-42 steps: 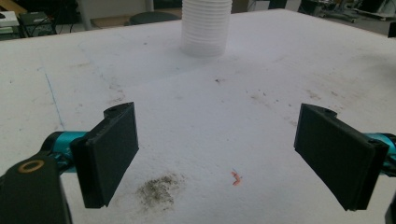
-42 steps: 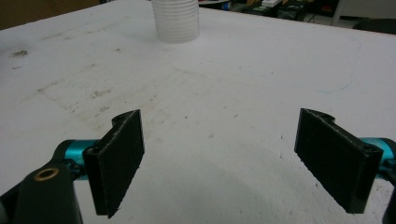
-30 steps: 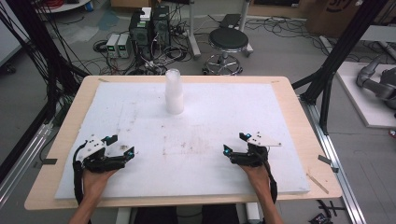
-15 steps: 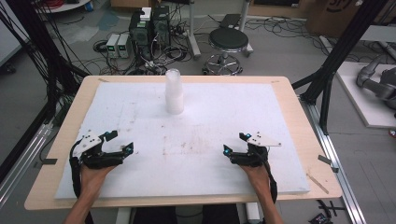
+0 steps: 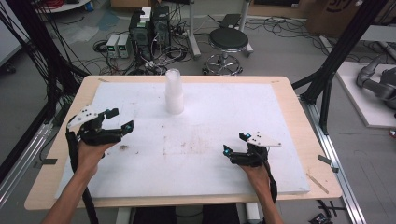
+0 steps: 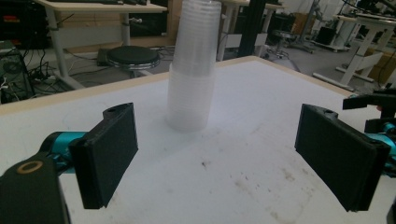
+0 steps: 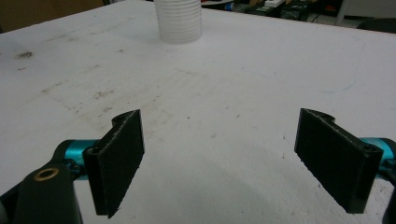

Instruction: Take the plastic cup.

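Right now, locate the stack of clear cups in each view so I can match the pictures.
High view: stack of clear cups upright at the white board's far middle.
Left gripper view: upper centre, standing beyond the open jaws.
Right gripper view: top edge, base showing.
Shared landmark: the stained white board.

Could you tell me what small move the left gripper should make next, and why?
Probably carry the left gripper forward toward the stack of clear plastic cups, keeping its jaws apart. The stack stands upright and untouched at the far middle of the white board, the left gripper is raised and aimed at it with nothing between its jaws, and the right gripper rests low, open and empty.
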`<action>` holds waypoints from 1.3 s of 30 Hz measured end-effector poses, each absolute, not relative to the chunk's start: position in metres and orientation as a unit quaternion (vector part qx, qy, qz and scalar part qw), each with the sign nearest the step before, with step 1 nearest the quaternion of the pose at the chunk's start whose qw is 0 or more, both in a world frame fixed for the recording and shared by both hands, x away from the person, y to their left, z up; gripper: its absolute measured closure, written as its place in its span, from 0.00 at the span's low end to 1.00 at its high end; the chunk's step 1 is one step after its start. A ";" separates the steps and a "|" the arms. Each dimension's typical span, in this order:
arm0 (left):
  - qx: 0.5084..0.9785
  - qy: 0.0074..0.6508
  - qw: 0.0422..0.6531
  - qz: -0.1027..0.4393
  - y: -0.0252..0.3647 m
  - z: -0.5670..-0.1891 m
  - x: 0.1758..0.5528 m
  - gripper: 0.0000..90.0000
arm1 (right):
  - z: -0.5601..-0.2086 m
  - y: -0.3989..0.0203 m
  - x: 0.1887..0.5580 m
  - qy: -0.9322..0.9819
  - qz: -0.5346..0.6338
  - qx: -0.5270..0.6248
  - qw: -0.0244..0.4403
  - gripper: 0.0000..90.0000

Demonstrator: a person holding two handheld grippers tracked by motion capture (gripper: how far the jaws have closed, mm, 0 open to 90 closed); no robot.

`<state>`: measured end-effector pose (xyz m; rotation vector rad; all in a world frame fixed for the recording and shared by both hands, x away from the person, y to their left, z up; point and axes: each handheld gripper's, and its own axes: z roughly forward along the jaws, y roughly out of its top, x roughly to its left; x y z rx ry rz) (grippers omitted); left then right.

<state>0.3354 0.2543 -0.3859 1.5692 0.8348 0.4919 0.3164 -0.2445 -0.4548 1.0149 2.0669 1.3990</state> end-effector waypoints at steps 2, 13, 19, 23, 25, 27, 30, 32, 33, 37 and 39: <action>0.686 0.349 0.603 0.211 0.250 -0.372 0.348 0.14 | -0.455 -0.244 0.316 0.749 0.506 0.367 0.222 0.18; 0.704 0.330 0.599 0.193 0.230 -0.327 0.399 0.14 | -0.455 -0.245 0.316 0.747 0.506 0.369 0.222 0.18; 0.712 0.323 0.593 0.192 0.221 -0.303 0.426 0.14 | -0.455 -0.244 0.316 0.749 0.504 0.369 0.222 0.18; 0.718 0.322 0.586 0.195 0.214 -0.294 0.441 0.14 | -0.455 -0.244 0.316 0.748 0.504 0.371 0.221 0.18; 0.719 0.325 0.582 0.194 0.210 -0.292 0.448 0.14 | -0.455 -0.244 0.316 0.748 0.504 0.371 0.221 0.18; 0.721 0.325 0.580 0.196 0.206 -0.291 0.454 0.14 | -0.455 -0.244 0.317 0.748 0.504 0.370 0.221 0.18; 0.724 0.326 0.577 0.192 0.202 -0.290 0.460 0.14 | -0.455 -0.244 0.318 0.749 0.503 0.371 0.219 0.18; 0.727 0.326 0.574 0.190 0.197 -0.289 0.466 0.14 | -0.455 -0.244 0.318 0.750 0.502 0.370 0.219 0.18; 0.728 0.328 0.572 0.186 0.193 -0.287 0.473 0.14 | -0.455 -0.244 0.318 0.751 0.500 0.373 0.216 0.18; 0.734 0.329 0.566 0.181 0.184 -0.282 0.486 0.14 | -0.455 -0.245 0.319 0.750 0.502 0.375 0.213 0.18; 0.740 0.325 0.560 0.182 0.180 -0.282 0.491 0.14 | -0.455 -0.245 0.318 0.749 0.503 0.374 0.215 0.18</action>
